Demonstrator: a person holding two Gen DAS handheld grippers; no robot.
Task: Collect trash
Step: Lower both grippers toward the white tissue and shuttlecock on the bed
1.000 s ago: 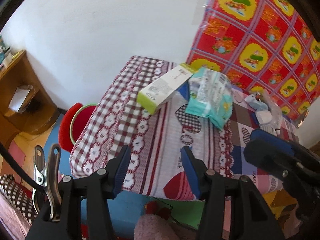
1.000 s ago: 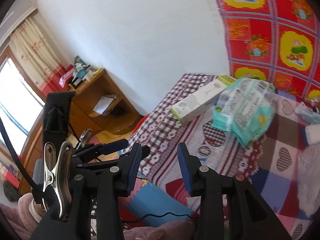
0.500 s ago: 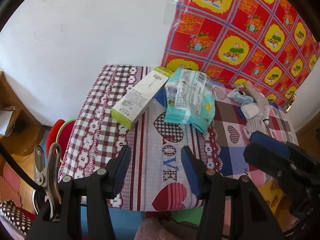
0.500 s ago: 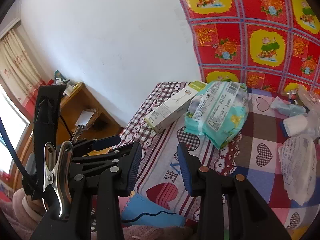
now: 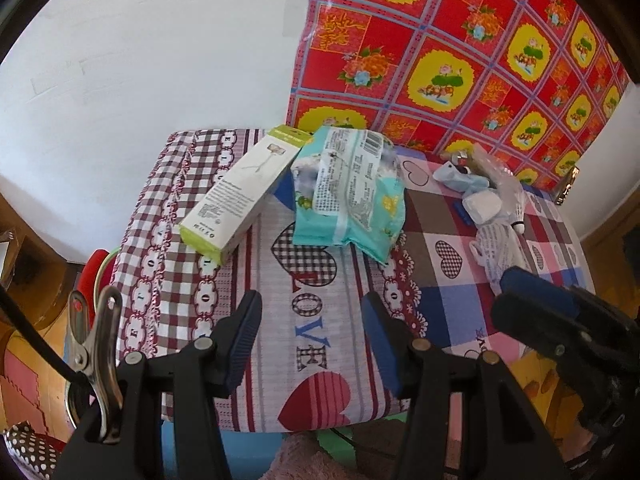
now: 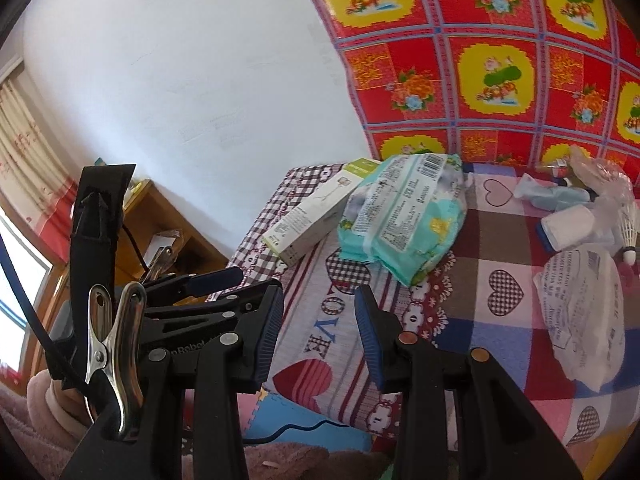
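Left wrist view. Left gripper [image 5: 310, 338]: jaws parted, nothing between them, above the near edge of the table [image 5: 256, 280], which wears a checked cloth with hearts. Long white and green box [image 5: 244, 196]: flat on the cloth at the far left, one end against the teal packet [image 5: 348, 196]. Teal packet: lying flat near the far middle, printed label up. Cluster at the far right: pale blue crumpled wrapper [image 5: 460, 178], small white roll [image 5: 482, 208], clear plastic bag [image 5: 504, 184], shuttlecock [image 5: 518, 220], printed white bag [image 5: 498, 252]. Right gripper [image 5: 536, 300]: seen at the right edge over the table's near right side; how wide it stands cannot be told here. Red and yellow flowered sheet [image 5: 460, 60]: on the wall behind the table.

Right wrist view. Right gripper [image 6: 318, 320]: jaws narrowly parted, empty, over the table's near edge. Box [image 6: 316, 216] and teal packet [image 6: 404, 224]: ahead, touching, packet to the right. Printed white bag [image 6: 580, 312]: near right, flat on the cloth. White roll [image 6: 568, 226] and shuttlecock [image 6: 630, 236]: beyond it. Left gripper [image 6: 192, 284]: low at the left. Wooden shelf [image 6: 168, 232]: against the white wall, left of the table.
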